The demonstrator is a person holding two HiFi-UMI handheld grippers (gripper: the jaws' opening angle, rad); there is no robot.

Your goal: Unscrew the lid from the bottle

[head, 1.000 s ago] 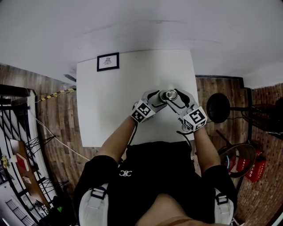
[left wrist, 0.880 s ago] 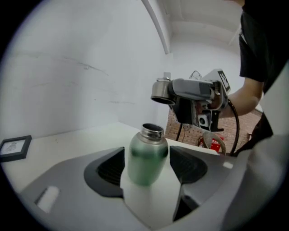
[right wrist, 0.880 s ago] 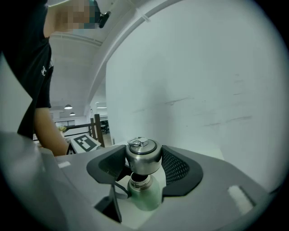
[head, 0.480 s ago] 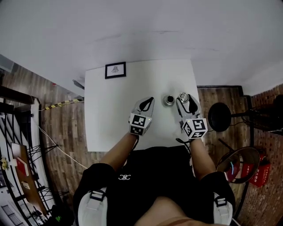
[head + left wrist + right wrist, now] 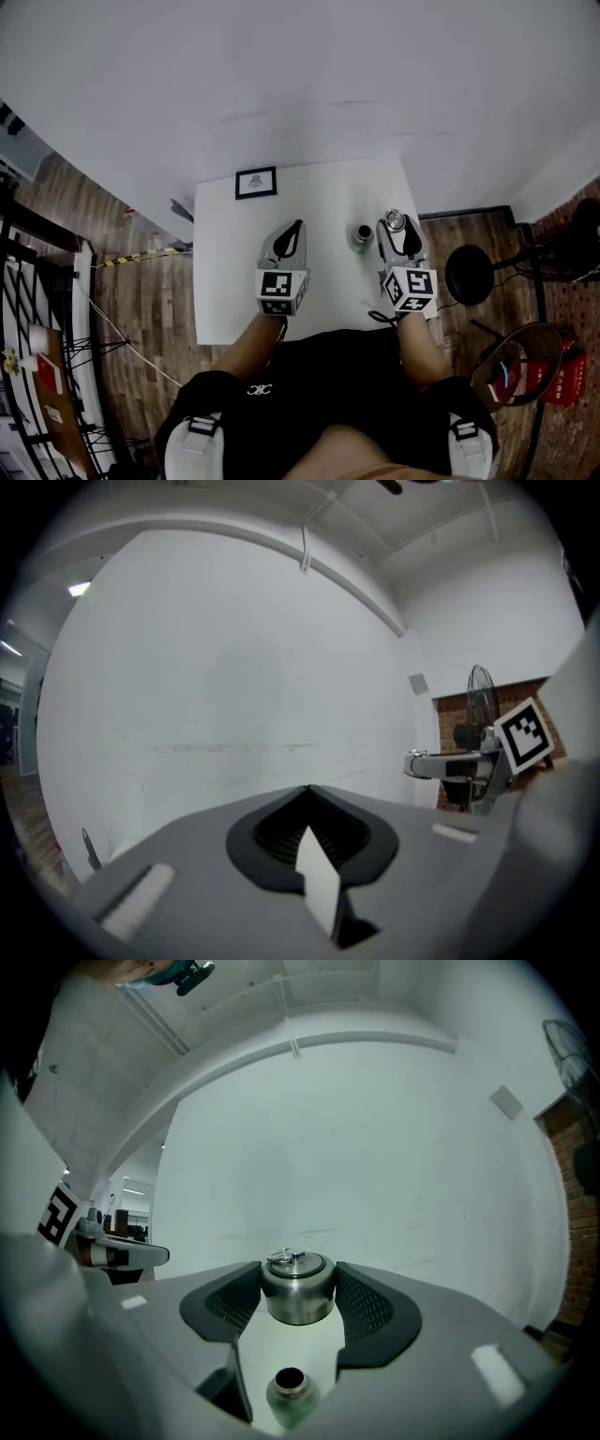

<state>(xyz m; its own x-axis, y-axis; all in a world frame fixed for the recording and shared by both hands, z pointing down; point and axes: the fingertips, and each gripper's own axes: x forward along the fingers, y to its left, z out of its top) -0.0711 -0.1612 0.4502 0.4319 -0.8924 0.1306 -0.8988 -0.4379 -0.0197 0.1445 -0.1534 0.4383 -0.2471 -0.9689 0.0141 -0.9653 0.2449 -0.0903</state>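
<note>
Right gripper (image 5: 298,1279) pinches the steel lid (image 5: 297,1299) between its pads, held apart from the bottle (image 5: 288,1393), which stands open-mouthed on the white table (image 5: 225,281) (towards its right side), just left of that gripper. Left gripper (image 5: 307,799) has its jaws pressed together on nothing, over the table's middle, apart from the bottle.

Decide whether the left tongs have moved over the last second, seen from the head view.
Yes. The left tongs have drawn left, away from the open bottle, with bare table now between them.
</note>
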